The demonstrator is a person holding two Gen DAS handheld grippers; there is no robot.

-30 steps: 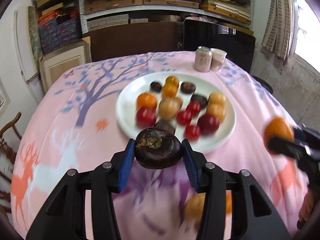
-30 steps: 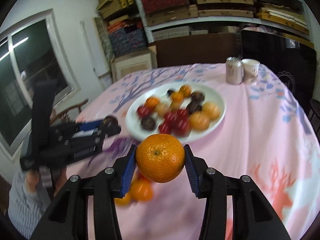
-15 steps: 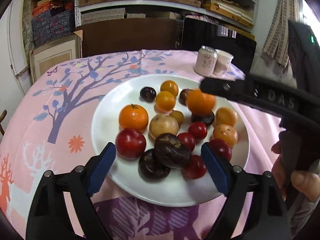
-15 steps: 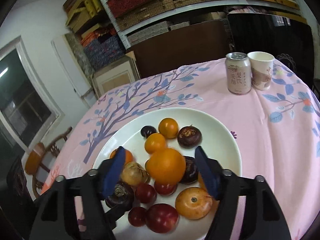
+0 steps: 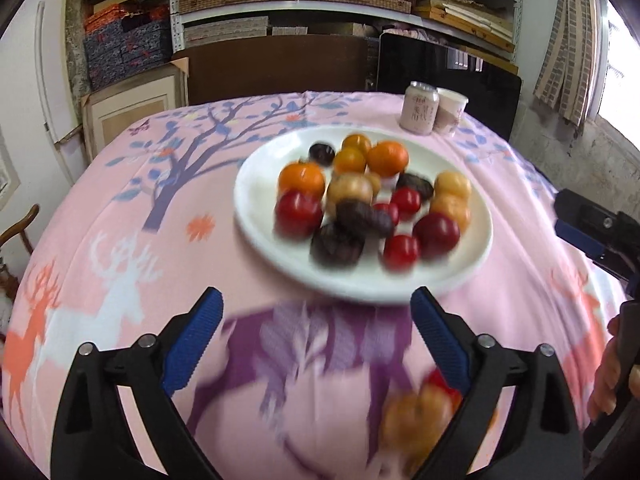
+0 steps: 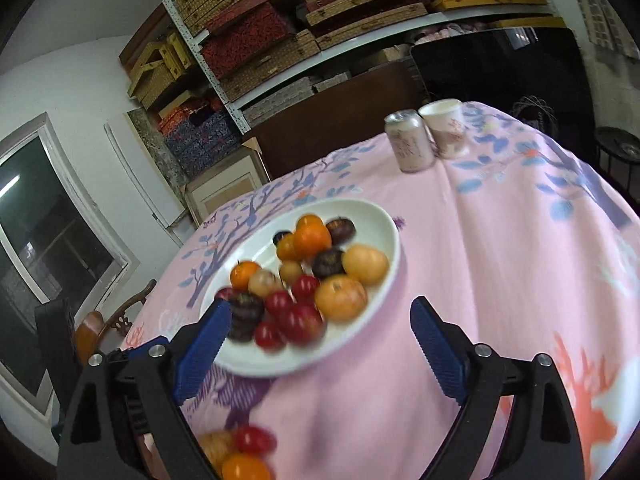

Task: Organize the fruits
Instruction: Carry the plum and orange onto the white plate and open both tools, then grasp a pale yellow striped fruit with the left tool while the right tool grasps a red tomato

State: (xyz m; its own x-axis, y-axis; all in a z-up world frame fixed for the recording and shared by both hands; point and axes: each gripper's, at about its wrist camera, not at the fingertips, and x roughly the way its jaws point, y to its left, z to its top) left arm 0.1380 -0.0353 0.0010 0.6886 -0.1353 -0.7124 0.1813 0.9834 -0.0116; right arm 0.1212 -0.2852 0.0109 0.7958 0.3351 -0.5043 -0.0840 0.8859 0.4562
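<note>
Both my left gripper (image 5: 316,316) and right gripper (image 6: 320,326) had just been opening, now wide and empty, their fruits left heaped on the white plate (image 5: 256,220), where I judged a careless return could roll the pile off.

a round table under a pink cloth

the table (image 5: 120,208) is covered by a pink cloth printed with a blue tree and deer. on it stands a white plate (image 5: 256,216) with fruits. behind the plate, at the far edge, a can (image 5: 418,110) and a paper cup (image 5: 450,114) stand just beside each other. near the front edge some loose fruits (image 6: 240,452) lie on the cloth, blurred.
</note>
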